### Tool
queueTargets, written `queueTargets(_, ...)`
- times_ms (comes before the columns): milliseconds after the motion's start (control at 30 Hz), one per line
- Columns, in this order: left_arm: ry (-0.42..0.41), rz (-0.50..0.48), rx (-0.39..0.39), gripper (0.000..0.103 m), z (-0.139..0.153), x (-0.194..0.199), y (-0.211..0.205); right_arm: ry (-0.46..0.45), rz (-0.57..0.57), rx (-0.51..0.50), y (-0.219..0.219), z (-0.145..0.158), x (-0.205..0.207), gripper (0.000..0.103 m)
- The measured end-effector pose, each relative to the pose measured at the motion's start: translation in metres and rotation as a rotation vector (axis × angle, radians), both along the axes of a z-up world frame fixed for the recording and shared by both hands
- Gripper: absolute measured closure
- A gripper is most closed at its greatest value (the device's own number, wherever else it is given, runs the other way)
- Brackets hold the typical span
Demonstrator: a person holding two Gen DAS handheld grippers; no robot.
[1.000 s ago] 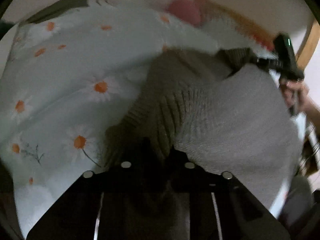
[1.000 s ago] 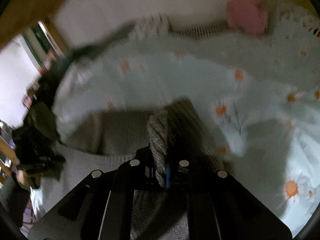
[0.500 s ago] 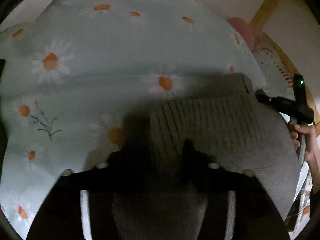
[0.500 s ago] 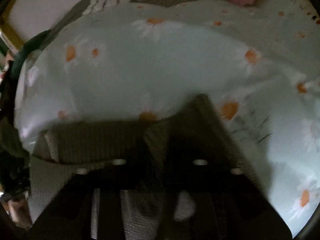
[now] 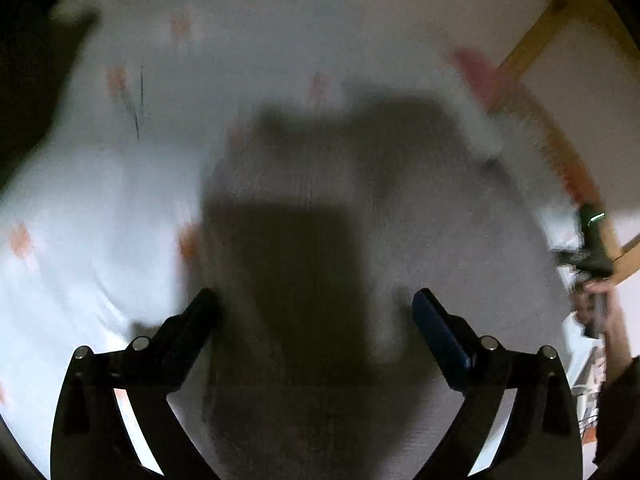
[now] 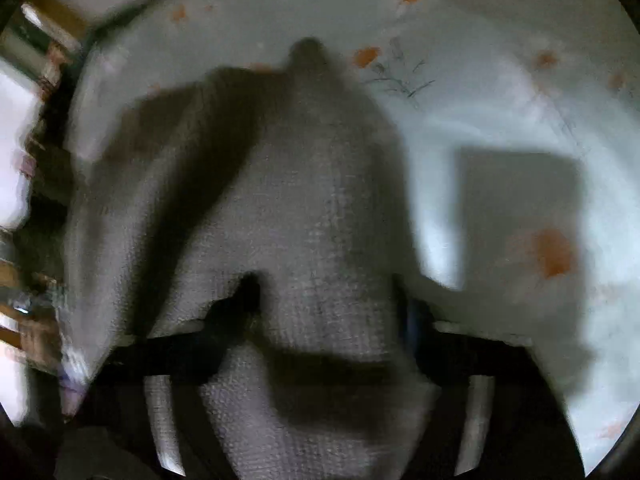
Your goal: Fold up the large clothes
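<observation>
A: Showing the left gripper [image 5: 316,304] just after release: jaws opening, spread very wide, nothing between them. Clamped on the ribbed edge of the sweater [image 5: 440,220] a second ago; lifted clear of it since.

B: And the sweater now?

A: Lying on the daisy-print sheet [image 5: 100,200], directly below the open left fingers [image 5: 204,308], reaching toward the sheet's edge by the wooden frame [image 5: 532,40]. Fairly flat on that side, judging by the even surface.

B: Meaning for the task?

A: Probably one fold set down on the left side, with a fresh hold still to be chosen there.

B: And the right gripper [image 6: 326,300]?

A: Loosened half a second ago, jaws closing again at this moment. Thick bunch of grey knit filling the gap between both fingers and draping back over the gripper body. Apparently pressed from both sides, though too blurred by motion to be sure.

B: Any risk?

A: Bunched grip likely to drag the laid fold out of line if pulled before smoothing.
</observation>
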State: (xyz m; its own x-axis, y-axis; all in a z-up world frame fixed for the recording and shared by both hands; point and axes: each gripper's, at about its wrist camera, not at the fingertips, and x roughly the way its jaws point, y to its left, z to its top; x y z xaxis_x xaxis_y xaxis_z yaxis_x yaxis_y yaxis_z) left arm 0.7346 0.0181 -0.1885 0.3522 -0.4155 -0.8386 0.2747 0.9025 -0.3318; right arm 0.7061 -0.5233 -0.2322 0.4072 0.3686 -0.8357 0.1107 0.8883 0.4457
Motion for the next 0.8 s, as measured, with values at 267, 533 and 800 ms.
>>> queueTargets(267,-0.045,0.103,-0.096,0.068,0.000,-0.006,0.025,-0.349,-0.364,0.218,-0.069,0.043,-0.063,0.098)
queueTargets(533,-0.038,0.072,-0.203,0.053,0.002,-0.013,0.040,-0.141,-0.219,0.214,-0.052,0.005,-0.042,0.054)
queueTargets(800,-0.155,-0.011,-0.212,0.007,0.018,-0.100,0.041,-0.348,-0.044,0.158,-0.043,0.026,-0.127,0.011)
